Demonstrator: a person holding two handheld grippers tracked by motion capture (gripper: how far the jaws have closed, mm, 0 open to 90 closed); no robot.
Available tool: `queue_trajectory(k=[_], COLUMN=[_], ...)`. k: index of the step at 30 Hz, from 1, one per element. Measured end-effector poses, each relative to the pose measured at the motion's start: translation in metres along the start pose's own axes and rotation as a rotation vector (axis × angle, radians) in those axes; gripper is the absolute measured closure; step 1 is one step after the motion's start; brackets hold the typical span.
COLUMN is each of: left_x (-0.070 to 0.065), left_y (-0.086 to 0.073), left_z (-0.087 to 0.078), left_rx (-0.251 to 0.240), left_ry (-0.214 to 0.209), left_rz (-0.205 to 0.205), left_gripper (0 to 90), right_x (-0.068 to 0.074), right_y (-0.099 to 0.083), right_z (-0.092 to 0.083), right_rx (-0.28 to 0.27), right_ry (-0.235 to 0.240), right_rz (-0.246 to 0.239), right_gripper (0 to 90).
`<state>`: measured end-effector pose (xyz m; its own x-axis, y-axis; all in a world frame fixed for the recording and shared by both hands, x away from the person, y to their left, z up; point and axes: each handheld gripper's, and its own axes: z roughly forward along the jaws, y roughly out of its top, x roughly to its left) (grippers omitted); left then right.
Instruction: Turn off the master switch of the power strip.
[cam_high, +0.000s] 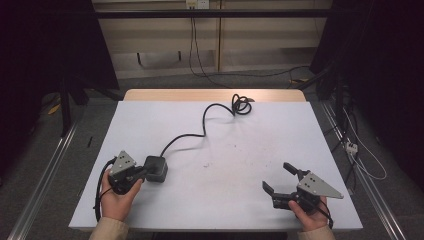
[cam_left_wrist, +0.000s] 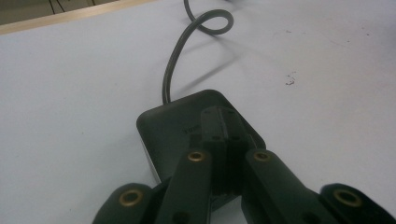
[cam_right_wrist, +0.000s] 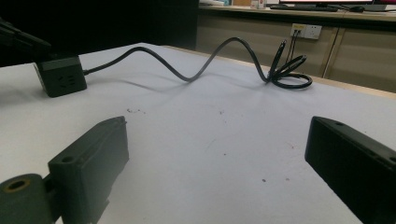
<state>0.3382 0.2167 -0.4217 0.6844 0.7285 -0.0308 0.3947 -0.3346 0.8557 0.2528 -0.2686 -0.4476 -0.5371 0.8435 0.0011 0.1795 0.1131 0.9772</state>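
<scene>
On white matte tabletop (cam_high: 225, 165), left hand-held gripper (cam_high: 137, 172) pinched together atop rounded black cube socket (cam_high: 156, 168), right hand-held gripper (cam_high: 280, 181) spread wide.

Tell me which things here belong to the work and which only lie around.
In the work: black power cube with the left claw resting shut on top, its cable, open right claw.
Lying around: wall socket, floor wires.

left tongs (cam_high: 141, 173): jaws together, pointing right | right tongs (cam_high: 280, 178): jaws spread wide, pointing left
</scene>
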Motion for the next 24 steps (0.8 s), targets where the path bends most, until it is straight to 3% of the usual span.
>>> queue_trajectory(k=[5,12,24], left_x=[0.0011,0.0044,0.0059], left_y=[0.0008,-0.0008,0.0001], left_z=[-0.0002,0.0000,0.0001], left_rx=[0.007,-0.010,-0.007], left_ry=[-0.006,-0.028,-0.035], left_rz=[-0.004,-0.058,-0.071], left_gripper=[90.0,90.0,90.0], right_x=[-0.0002,-0.0001,0.0005], right_y=[0.0001,0.0001,-0.0001], right_z=[0.0001,0.0004,0.0015], right_rx=[0.000,0.001,0.000], right_ry=[-0.001,0.000,0.002], right_rz=[0.000,0.000,0.000], right_gripper=[5.7,5.7,5.7])
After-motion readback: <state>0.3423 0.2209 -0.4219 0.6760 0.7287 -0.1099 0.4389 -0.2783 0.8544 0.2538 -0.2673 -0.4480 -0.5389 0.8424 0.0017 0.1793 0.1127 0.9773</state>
